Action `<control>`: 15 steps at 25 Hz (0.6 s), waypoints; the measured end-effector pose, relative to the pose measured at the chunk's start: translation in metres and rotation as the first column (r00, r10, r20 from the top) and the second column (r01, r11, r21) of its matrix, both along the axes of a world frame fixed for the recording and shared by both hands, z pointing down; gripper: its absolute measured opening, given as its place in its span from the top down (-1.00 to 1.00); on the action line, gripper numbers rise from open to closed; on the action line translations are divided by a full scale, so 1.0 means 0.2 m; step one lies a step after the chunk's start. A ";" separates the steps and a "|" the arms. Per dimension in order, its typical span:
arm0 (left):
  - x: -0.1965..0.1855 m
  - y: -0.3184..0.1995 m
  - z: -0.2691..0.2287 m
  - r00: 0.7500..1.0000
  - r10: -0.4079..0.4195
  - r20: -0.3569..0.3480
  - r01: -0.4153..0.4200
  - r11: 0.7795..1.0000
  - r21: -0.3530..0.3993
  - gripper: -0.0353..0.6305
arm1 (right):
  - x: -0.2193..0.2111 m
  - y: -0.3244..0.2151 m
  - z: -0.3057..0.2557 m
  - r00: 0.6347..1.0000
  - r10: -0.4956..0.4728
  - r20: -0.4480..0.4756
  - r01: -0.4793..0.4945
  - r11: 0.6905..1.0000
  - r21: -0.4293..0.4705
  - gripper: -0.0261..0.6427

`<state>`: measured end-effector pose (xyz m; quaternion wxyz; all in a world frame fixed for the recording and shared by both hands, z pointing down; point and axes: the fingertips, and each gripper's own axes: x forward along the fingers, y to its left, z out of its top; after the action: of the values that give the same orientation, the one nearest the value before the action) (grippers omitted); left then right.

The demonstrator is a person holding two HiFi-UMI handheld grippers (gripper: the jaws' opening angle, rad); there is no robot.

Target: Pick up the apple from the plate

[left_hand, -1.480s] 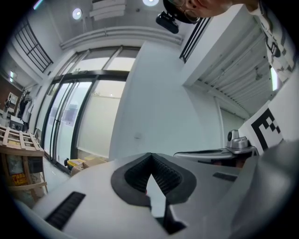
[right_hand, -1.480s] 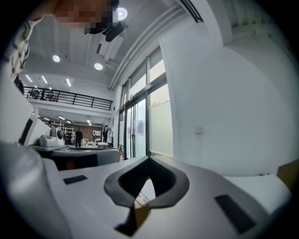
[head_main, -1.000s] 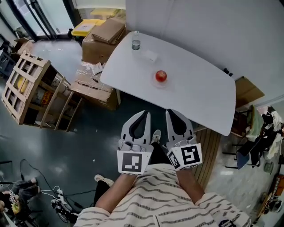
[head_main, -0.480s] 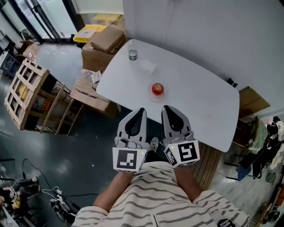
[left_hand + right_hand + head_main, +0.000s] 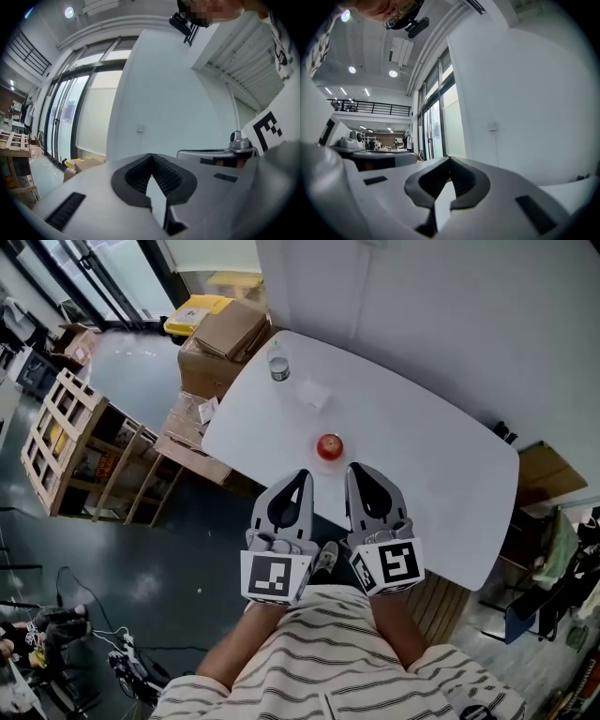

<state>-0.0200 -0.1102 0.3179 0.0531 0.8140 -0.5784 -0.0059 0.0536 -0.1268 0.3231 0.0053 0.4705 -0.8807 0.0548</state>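
Plainly, none of the pick is done yet. The apple [image 5: 329, 446], round, red and glossy, sits on its plate [image 5: 330, 461], a shallow pale disc that barely shows against the smooth white table [image 5: 431, 465], close to the table's near edge. Just short of it, the left gripper [image 5: 301, 476] and the right gripper [image 5: 355, 471] are held side by side and level. Each has its grey plastic jaws, lined with ribbed black pads, pressed together on nothing and clear of the fruit. By my reading, what is left is to open a gripper, bring it round the apple, close and lift. Farther off stand a clear bottle [image 5: 277, 366], brown cardboard boxes [image 5: 225, 334] and a slatted wooden crate [image 5: 70, 442].
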 end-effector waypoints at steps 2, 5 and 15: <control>0.03 -0.03 0.03 1.000 -0.003 0.003 0.003 1.000 -0.008 0.88 | 0.02 -0.03 0.02 1.000 -0.015 0.011 0.015 1.000 -0.010 0.89; 0.07 -0.08 0.07 1.000 0.002 0.009 -0.002 1.000 -0.027 0.88 | 0.03 -0.08 0.05 1.000 -0.025 0.012 0.025 0.999 -0.024 0.89; 0.00 -0.31 0.26 0.999 0.038 -0.003 -0.038 0.993 -0.114 0.88 | -0.07 -0.27 0.26 0.998 -0.041 -0.051 0.035 0.993 -0.113 0.89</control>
<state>-0.0208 -0.1719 0.3691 0.0998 0.8206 -0.5621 0.0278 0.0388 -0.1816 0.3741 0.0563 0.4538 -0.8846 0.0916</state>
